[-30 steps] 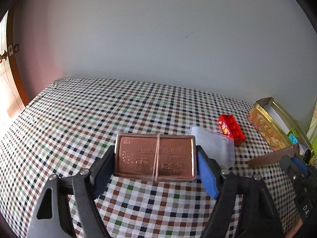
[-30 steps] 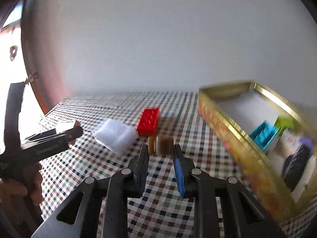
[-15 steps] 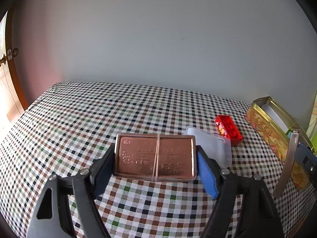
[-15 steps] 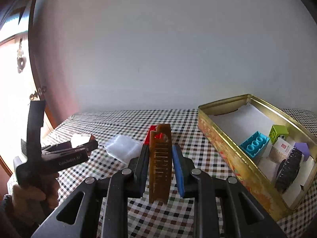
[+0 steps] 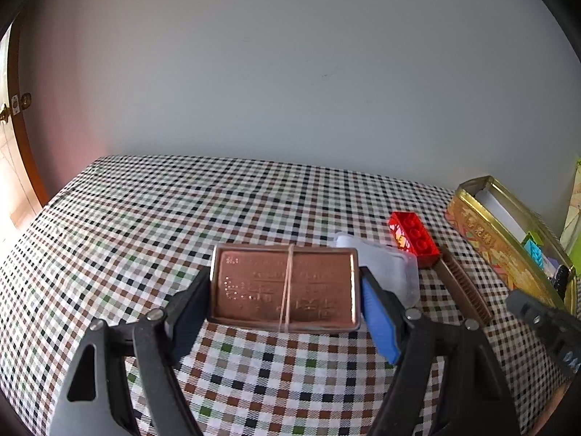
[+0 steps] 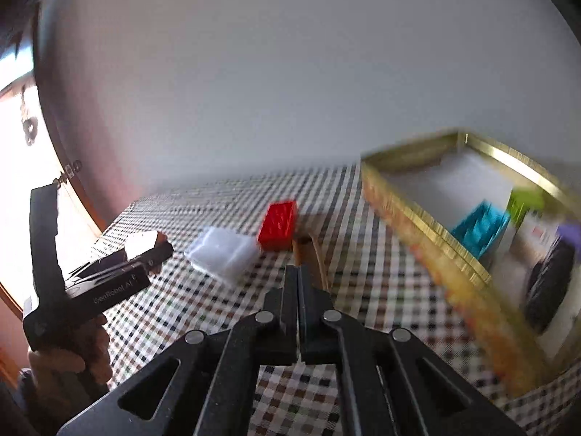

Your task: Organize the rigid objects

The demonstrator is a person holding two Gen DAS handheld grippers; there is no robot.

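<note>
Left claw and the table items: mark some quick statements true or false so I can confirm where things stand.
1. The left claw grips a copper-coloured tin bound by a rubber band. True.
2. The right claw is wide open. False: its jaws are shut together.
3. The red brick sits inside the gold tin. False: it lies on the checked cloth outside it.
4. The brown comb lies on the cloth. True.
5. A blue brick is in the gold tin. True.

The right wrist view is motion-blurred, smearing the gold tin (image 6: 428,218) and its contents beyond telling.
</note>
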